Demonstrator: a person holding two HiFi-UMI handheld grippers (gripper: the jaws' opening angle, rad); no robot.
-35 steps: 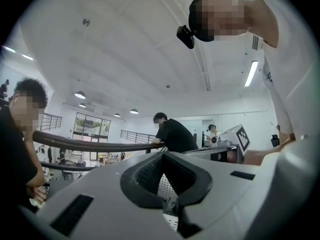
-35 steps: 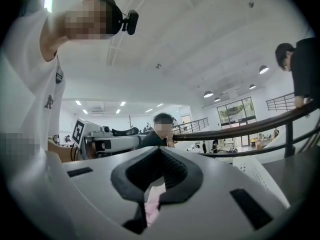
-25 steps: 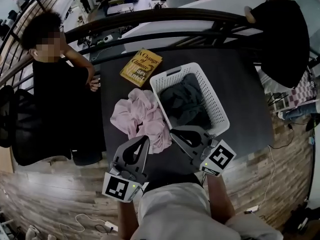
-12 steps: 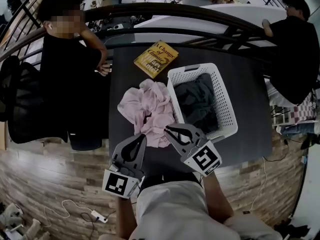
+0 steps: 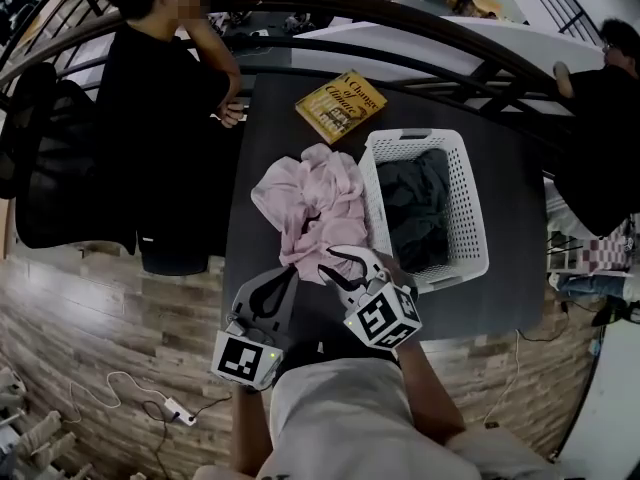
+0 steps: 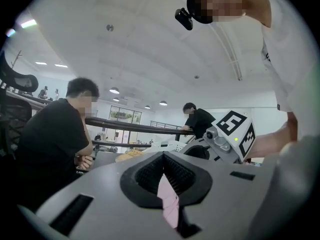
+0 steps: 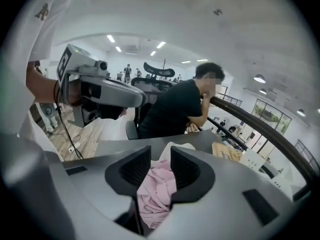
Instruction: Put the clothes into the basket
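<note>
The pink garment is seen crumpled on the dark table. It lies outside the white basket, just beside the basket's left wall. A dark garment is already lodged inside the basket.

The right gripper is set over the near edge of the pink garment. Its jaws have just been opening and are held partly apart, w/ pink cloth seen in the gap btwn them but not clamped by the pads. The left gripper is held just beside it, near the garment's near hem. Its jaws are closed tip to tip w/ nothing gripped, and only a strip of pink is glimpsed thru the slot behind the tips.

The tabletop is matte and dark. A yellow book is laid at its far side, apart from the basket. The table is placed against a dark curved railing, and a lower level w/ desks is seen beyond it. The table is surrounded by a wood-plank floor, where a white cable w/ power strip is left at lower left.

A person in black is leaned at the table's left edge, w/ a black office chair just beside. A 2nd person in black is posted at the railing on the right.
</note>
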